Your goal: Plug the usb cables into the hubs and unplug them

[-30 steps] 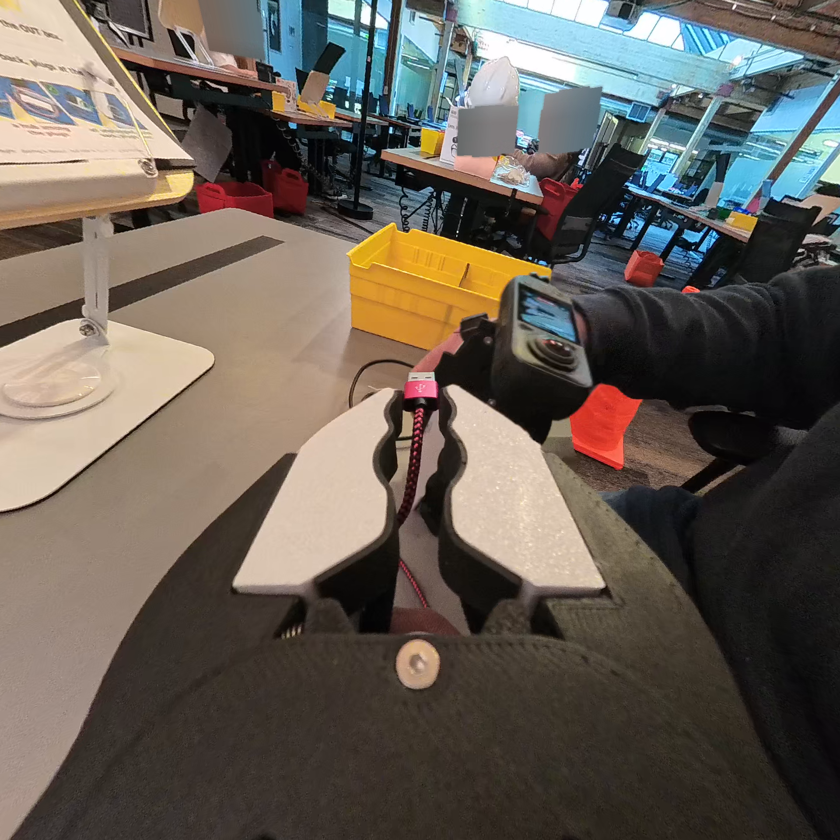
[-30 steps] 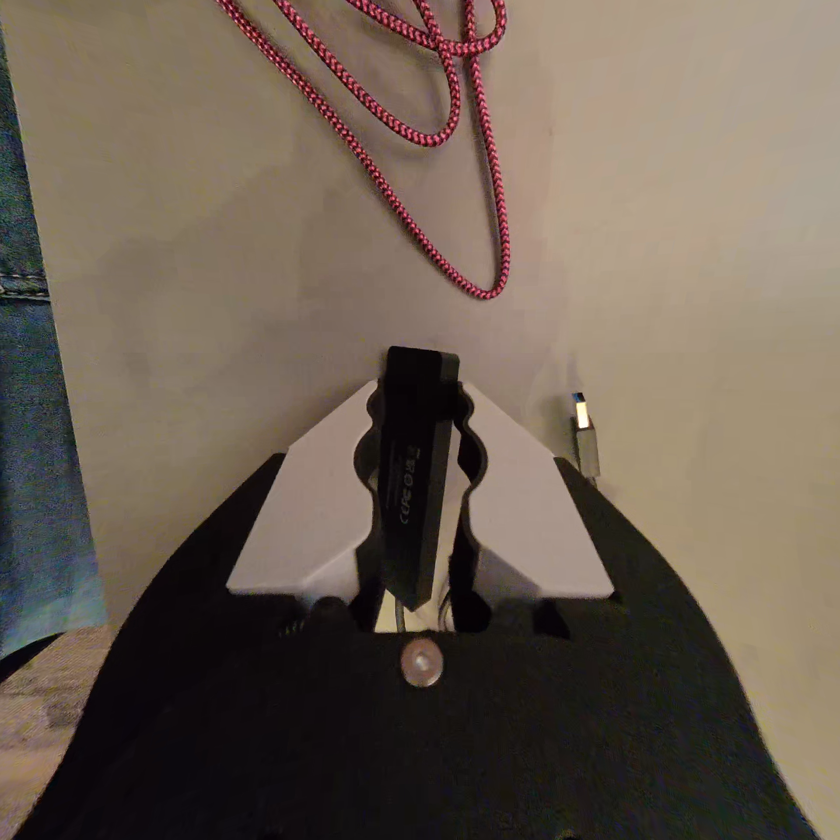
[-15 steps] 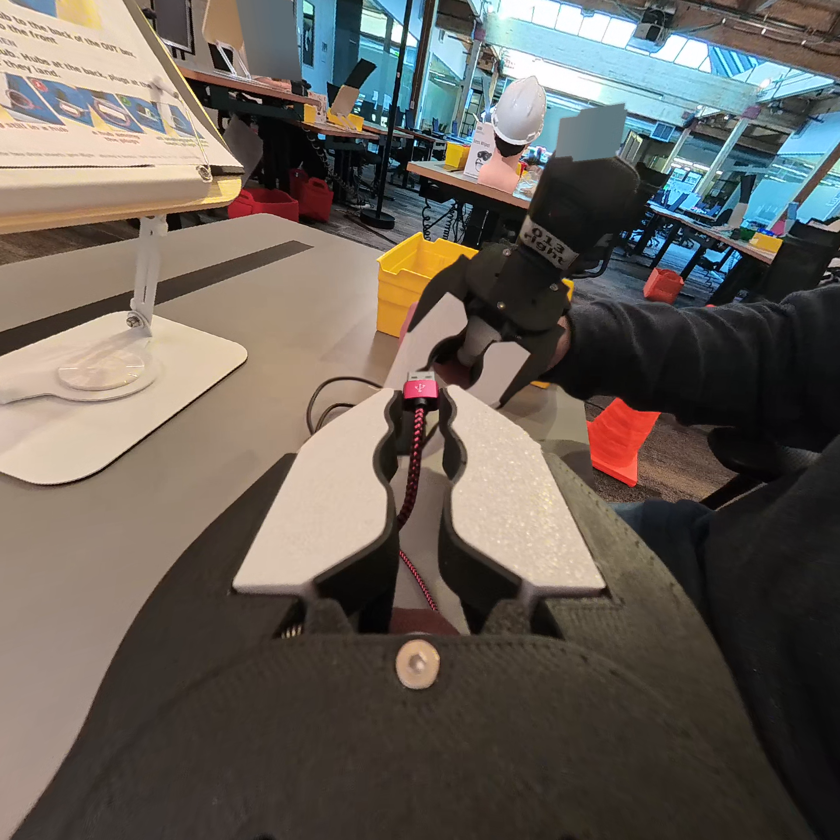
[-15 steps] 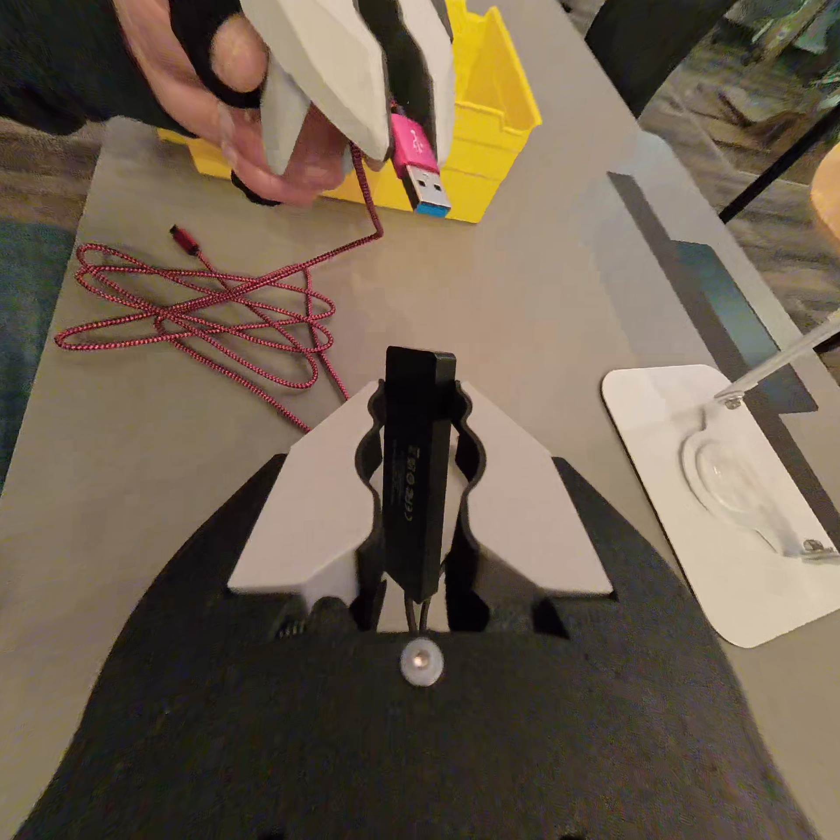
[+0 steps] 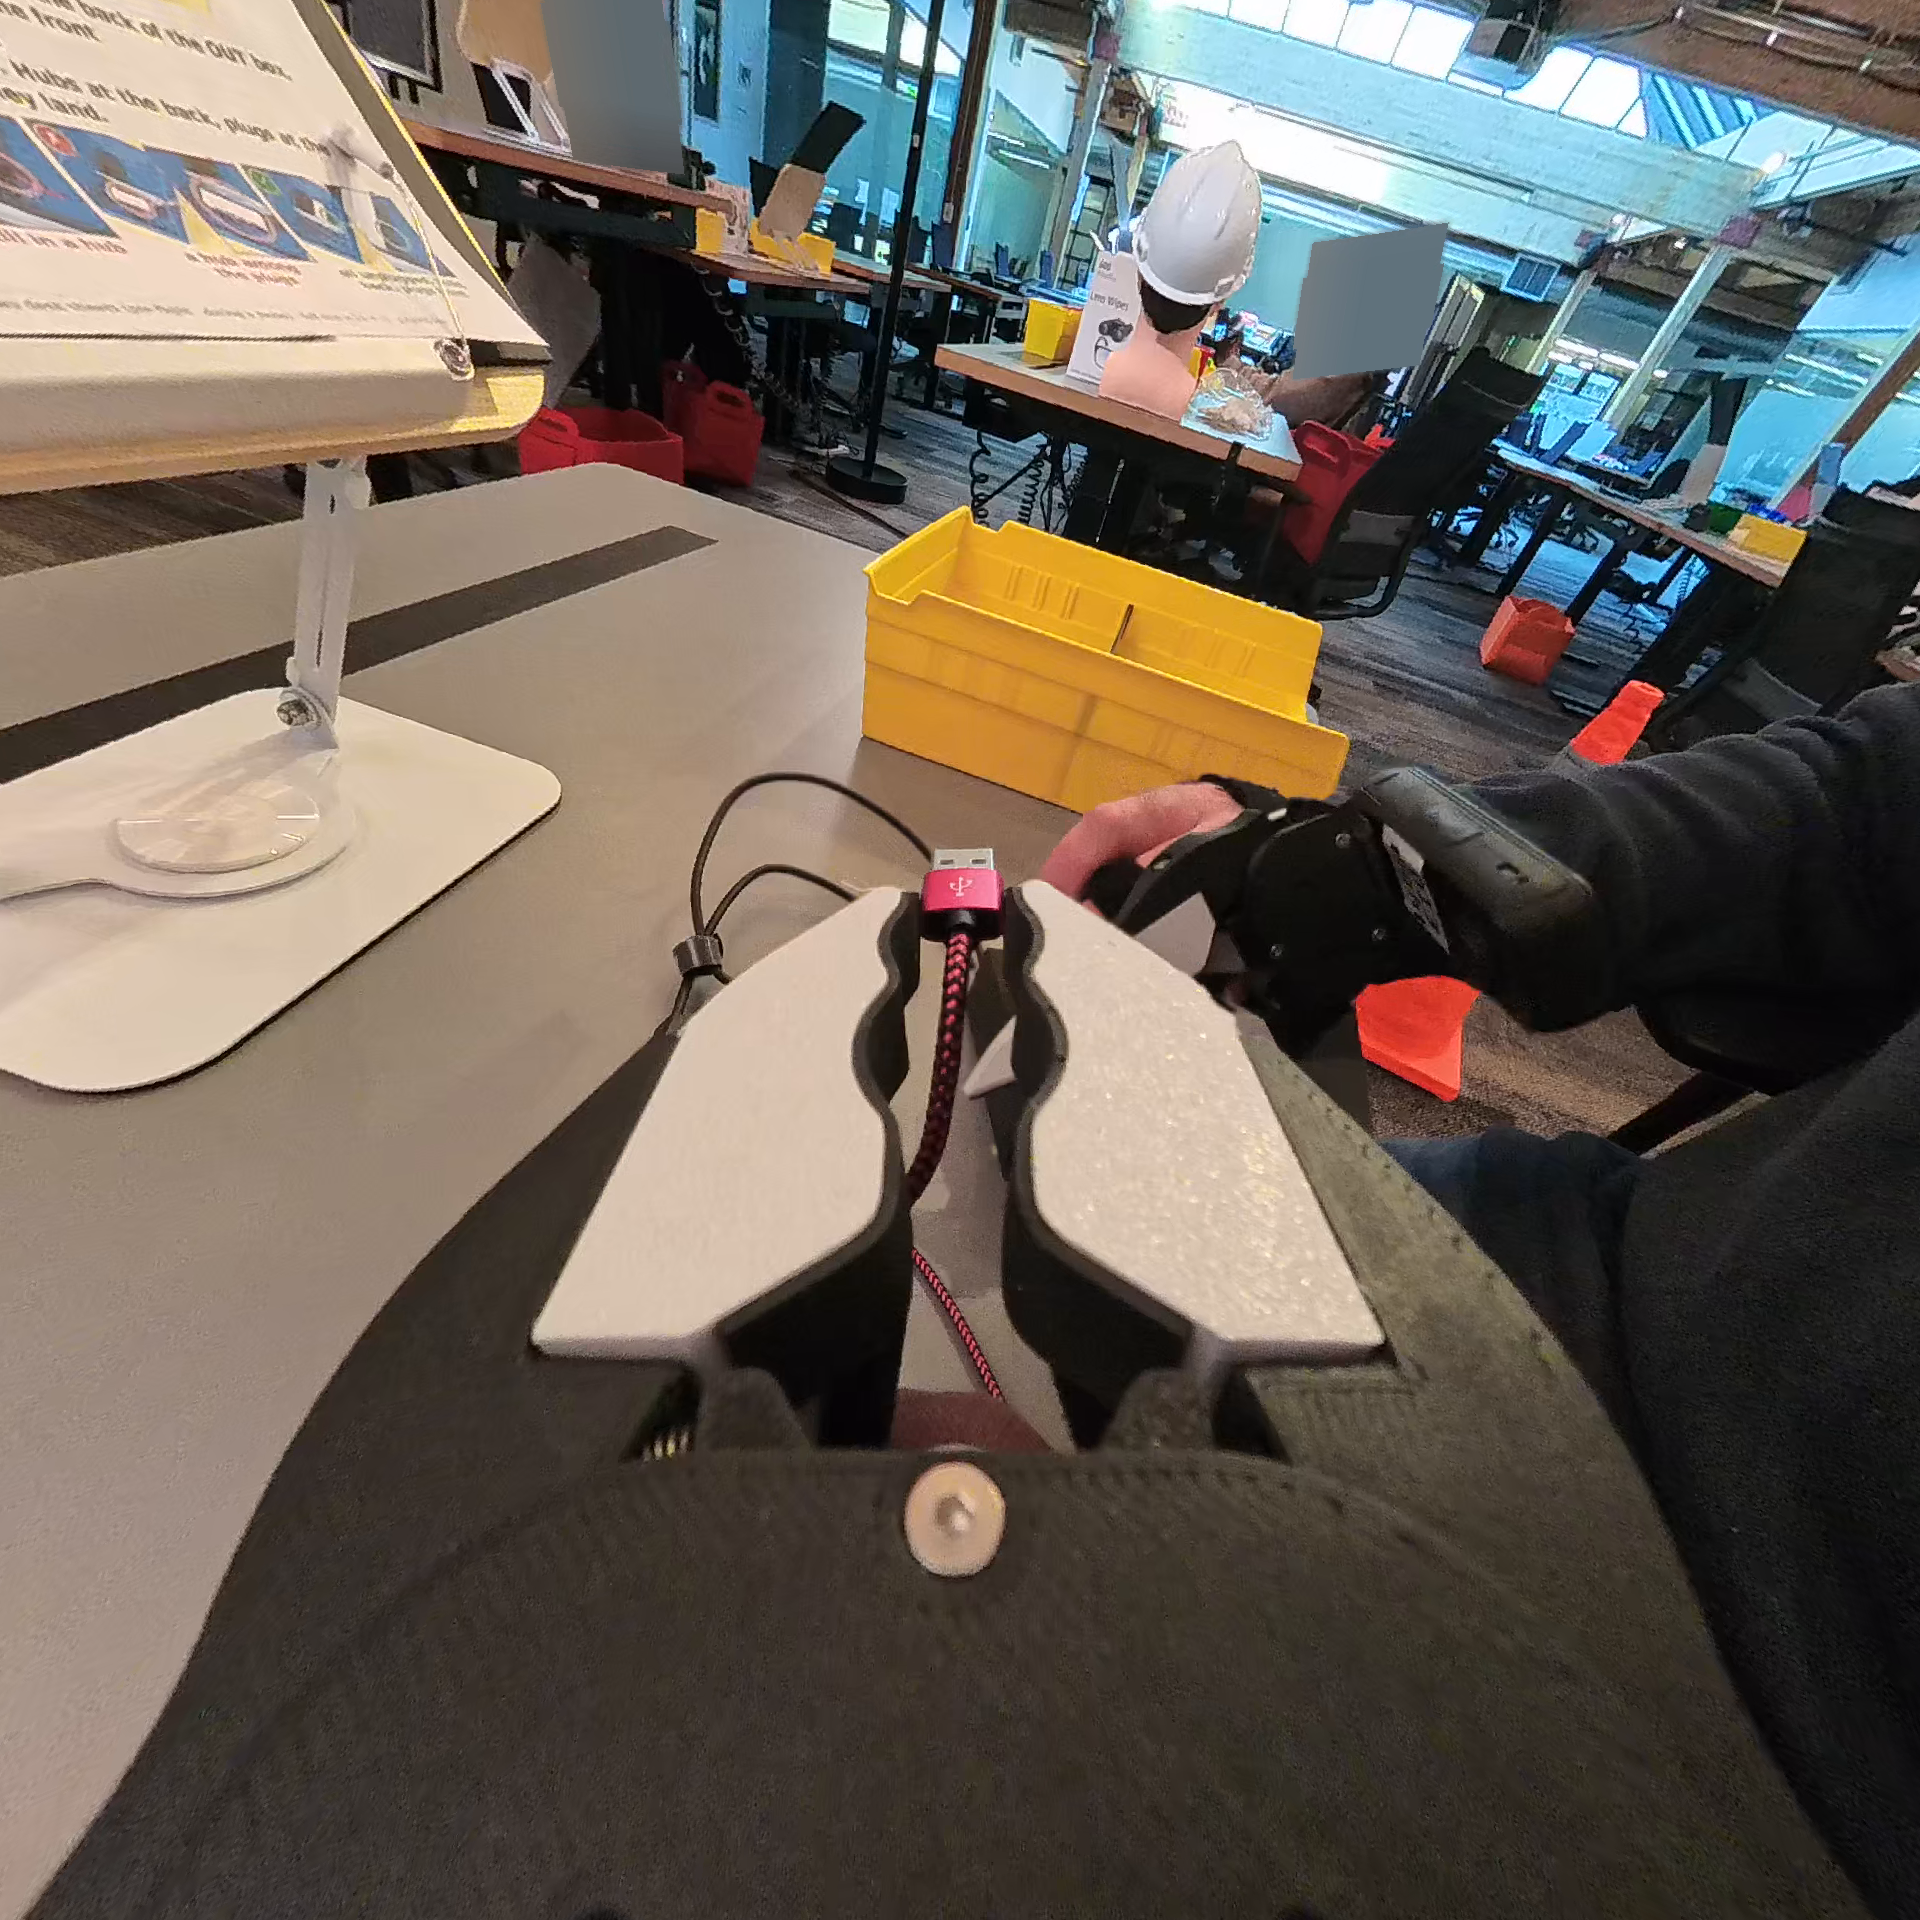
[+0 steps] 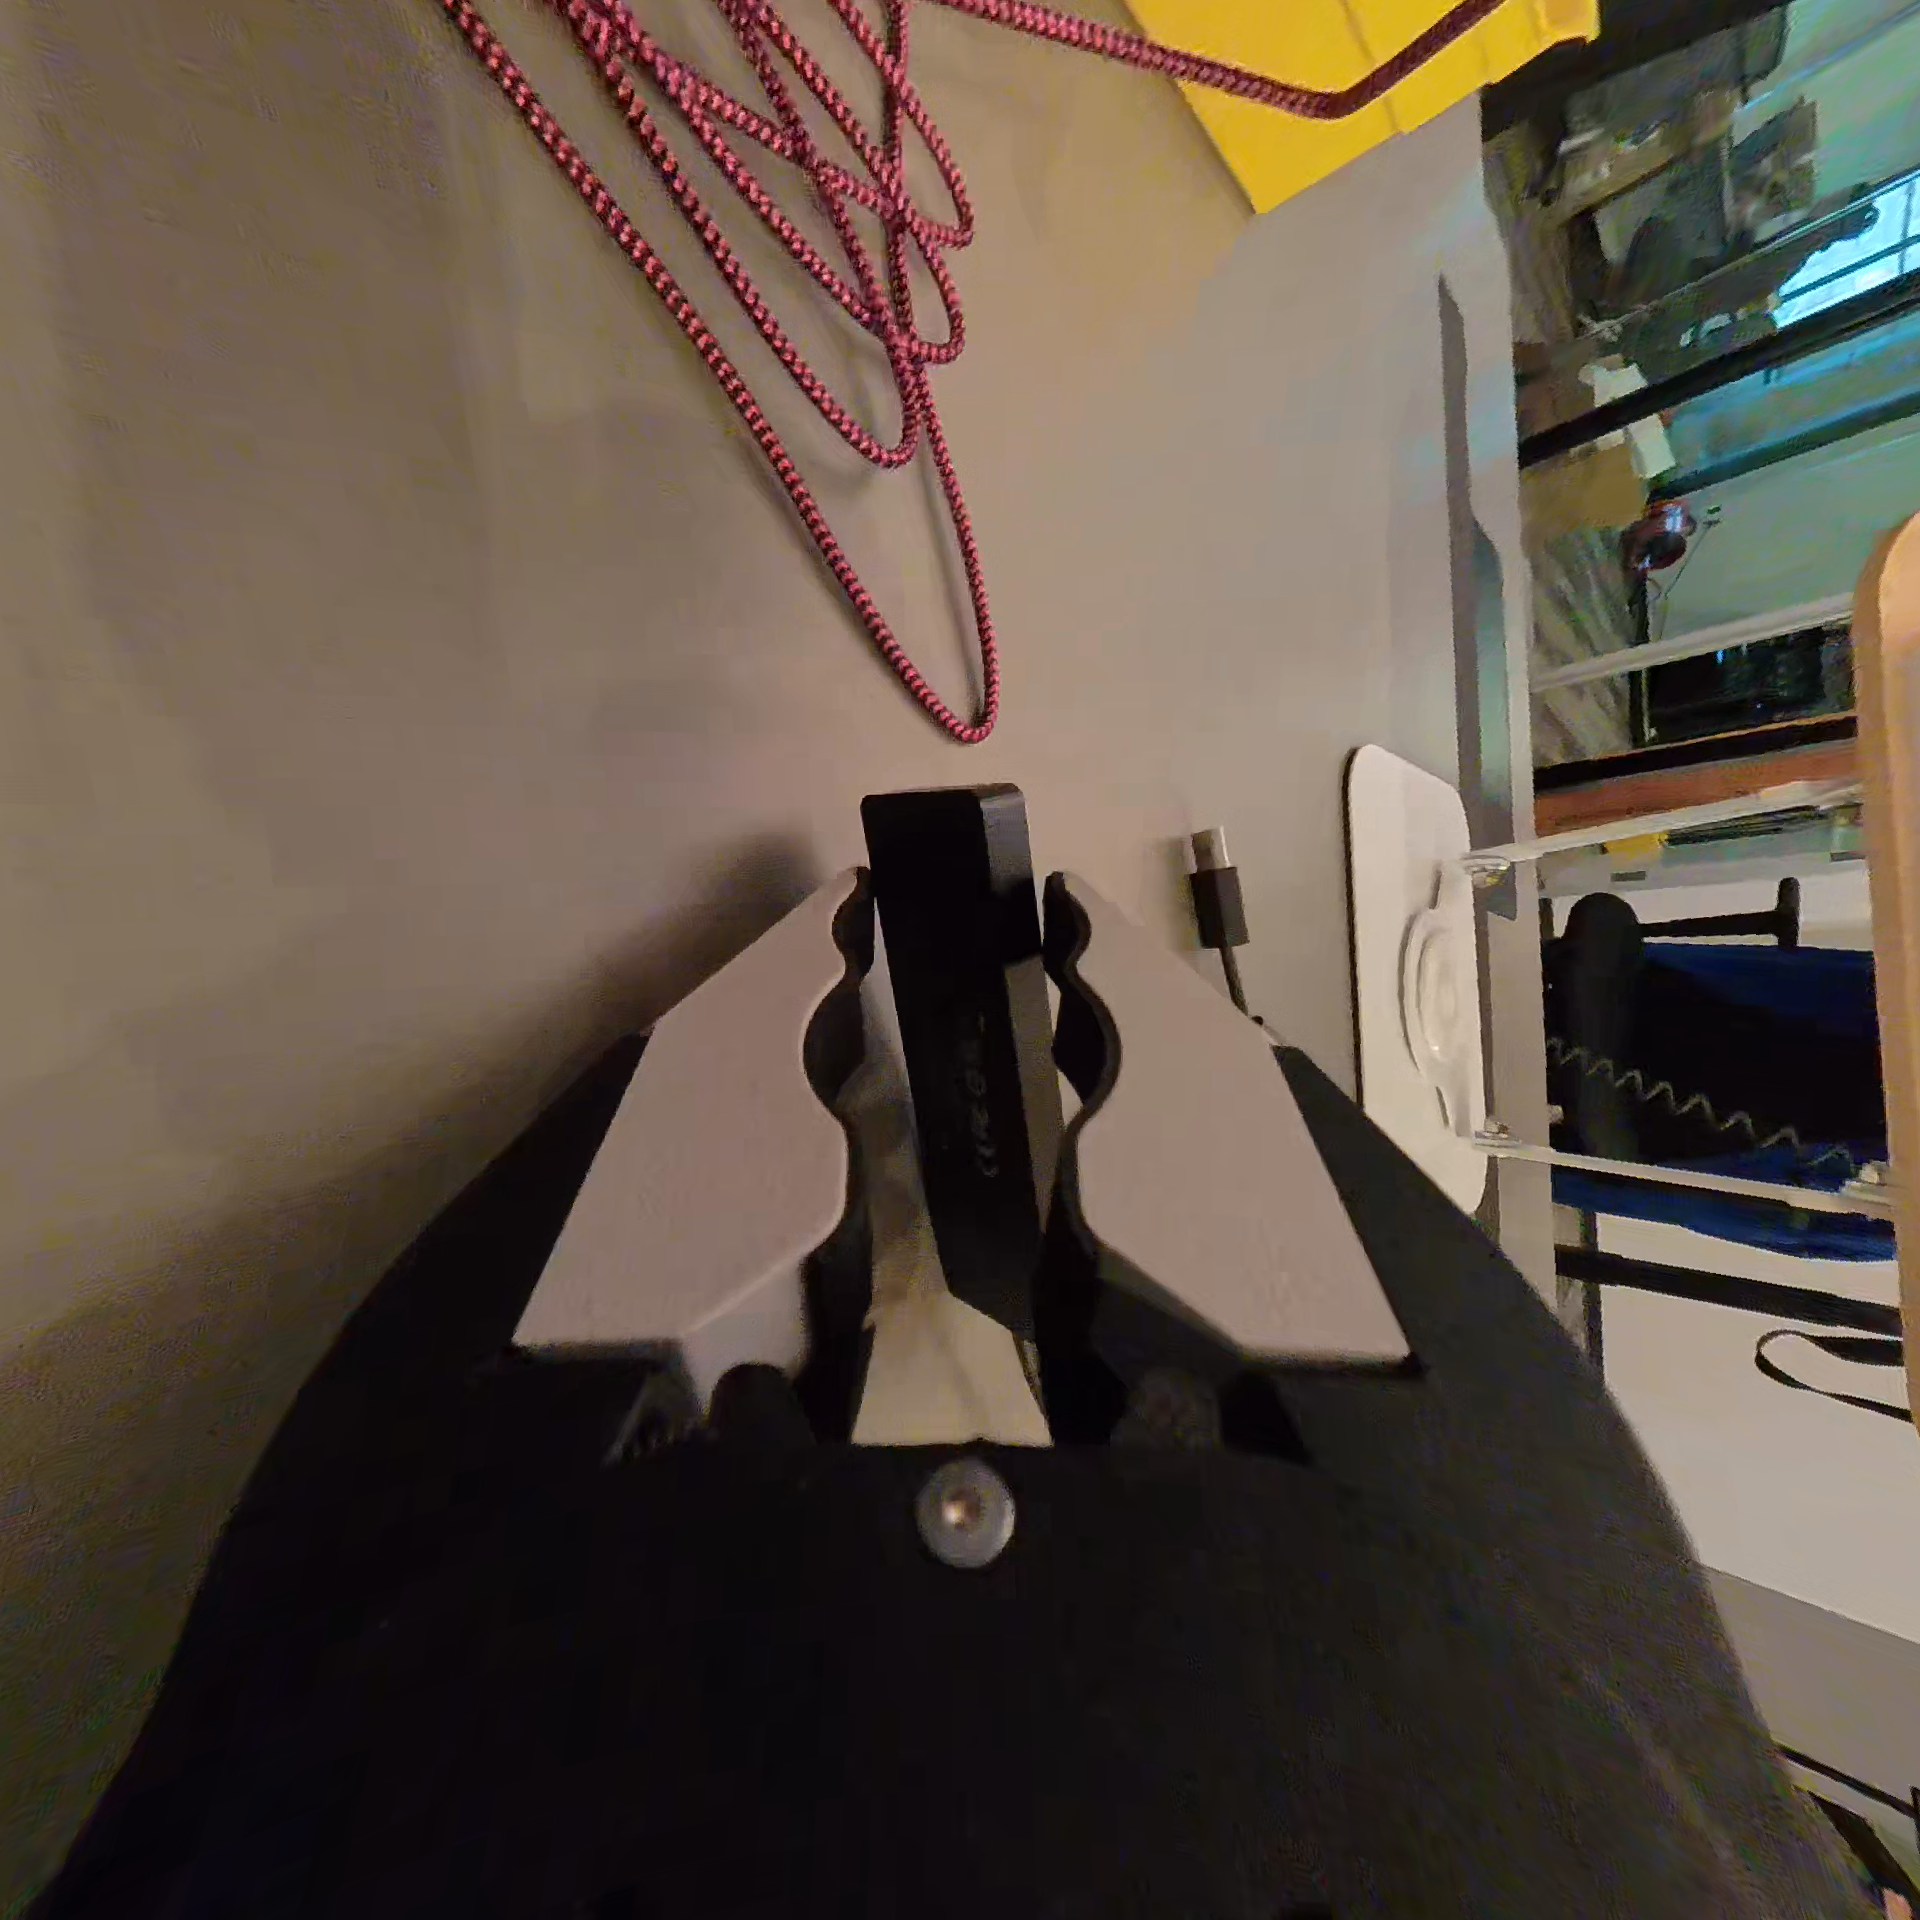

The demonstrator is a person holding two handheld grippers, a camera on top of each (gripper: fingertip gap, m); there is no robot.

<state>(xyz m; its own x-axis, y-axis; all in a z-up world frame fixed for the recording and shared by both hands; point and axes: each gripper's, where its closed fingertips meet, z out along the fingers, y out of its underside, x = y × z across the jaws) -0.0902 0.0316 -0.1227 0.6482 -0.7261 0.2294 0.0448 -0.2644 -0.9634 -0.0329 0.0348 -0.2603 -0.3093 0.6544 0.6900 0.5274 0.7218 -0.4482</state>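
Note:
My left gripper (image 5: 961, 906) is shut on the pink USB plug (image 5: 961, 891); its metal tip sticks out past the fingertips, above the grey table (image 5: 623, 665). The pink braided cable (image 5: 940, 1081) runs back between the fingers and lies coiled on the table in the right wrist view (image 6: 831, 260). My right gripper (image 6: 951, 894) is shut on a black USB hub (image 6: 956, 997), held close over the table. It shows in the left wrist view (image 5: 1299, 914), just right of the plug. The hub's own black plug (image 6: 1214, 891) lies on the table beside it.
A yellow bin (image 5: 1091, 675) stands at the table's far edge. A document stand with a white base (image 5: 260, 883) stands on the left. A thin black cable (image 5: 717, 883) loops on the table ahead of the left gripper. A person's dark sleeve (image 5: 1714, 883) reaches in from the right. Left tips to right tips: about 15 cm.
My right gripper, raised and facing the pink plug half a second ago, has dropped towards the table and rolled sideways, still holding the hub. My left gripper still holds the plug.

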